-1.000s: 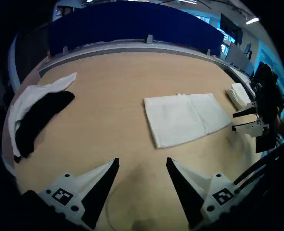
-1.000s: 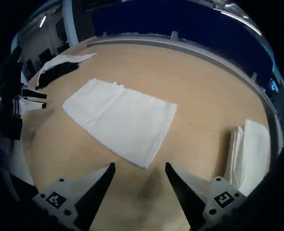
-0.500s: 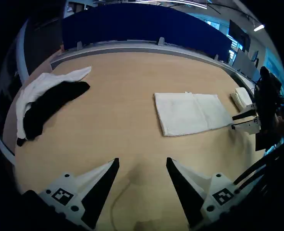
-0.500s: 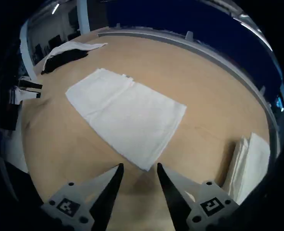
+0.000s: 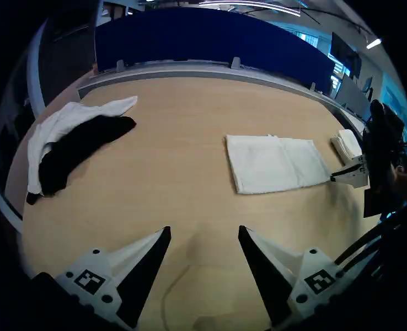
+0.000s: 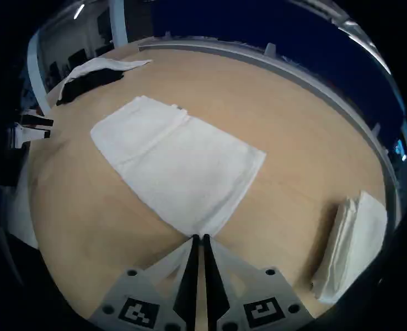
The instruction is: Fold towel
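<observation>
A white towel point(image 5: 275, 163) lies flat on the wooden table, folded once with a seam across it. In the right gripper view the towel point(image 6: 176, 163) spreads away from me, and its near corner sits right at the tips of my right gripper point(image 6: 199, 237), whose fingers are pressed together on that corner. From the left gripper view, the right gripper point(image 5: 348, 174) sits at the towel's right edge. My left gripper point(image 5: 203, 231) hangs open over bare table, well short of the towel, with nothing between its fingers. It shows small at the far left as the left gripper point(image 6: 31, 126).
A heap of black and white cloths point(image 5: 71, 143) lies at the table's left, also seen as cloths point(image 6: 90, 77). A stack of folded white towels point(image 6: 352, 237) rests at the right edge, stack point(image 5: 348, 142). A blue partition point(image 5: 214, 38) backs the table.
My right gripper went from wide open to shut, closing on the towel's near corner. The left gripper stayed open while its view shifted, so the towel looks a little smaller and farther.
</observation>
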`<move>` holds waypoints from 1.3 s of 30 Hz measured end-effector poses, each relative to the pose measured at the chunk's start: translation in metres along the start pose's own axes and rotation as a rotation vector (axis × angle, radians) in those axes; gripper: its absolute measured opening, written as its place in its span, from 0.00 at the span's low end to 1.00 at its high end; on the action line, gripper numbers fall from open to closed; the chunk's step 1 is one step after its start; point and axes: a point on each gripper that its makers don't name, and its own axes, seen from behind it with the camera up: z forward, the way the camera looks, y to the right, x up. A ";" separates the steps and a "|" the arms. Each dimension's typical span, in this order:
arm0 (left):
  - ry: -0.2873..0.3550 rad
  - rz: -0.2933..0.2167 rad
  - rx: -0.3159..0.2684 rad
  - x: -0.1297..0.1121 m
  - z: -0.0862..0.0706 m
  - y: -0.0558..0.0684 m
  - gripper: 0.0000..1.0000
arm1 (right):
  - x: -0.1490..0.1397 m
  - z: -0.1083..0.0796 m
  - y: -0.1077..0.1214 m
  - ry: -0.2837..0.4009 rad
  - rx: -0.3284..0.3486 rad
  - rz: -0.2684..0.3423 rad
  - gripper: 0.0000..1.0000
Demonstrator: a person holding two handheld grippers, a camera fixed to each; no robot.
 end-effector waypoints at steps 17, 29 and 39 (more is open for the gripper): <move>0.003 0.002 0.006 -0.001 -0.005 -0.004 0.91 | 0.038 -0.023 -0.001 0.091 -0.025 -0.040 0.05; 0.025 -0.018 0.011 0.007 -0.008 -0.012 0.90 | 0.122 -0.043 -0.018 0.220 -0.029 -0.126 0.05; 0.040 -0.017 0.008 0.013 -0.011 -0.013 0.90 | 0.144 -0.042 -0.033 0.236 -0.004 -0.165 0.04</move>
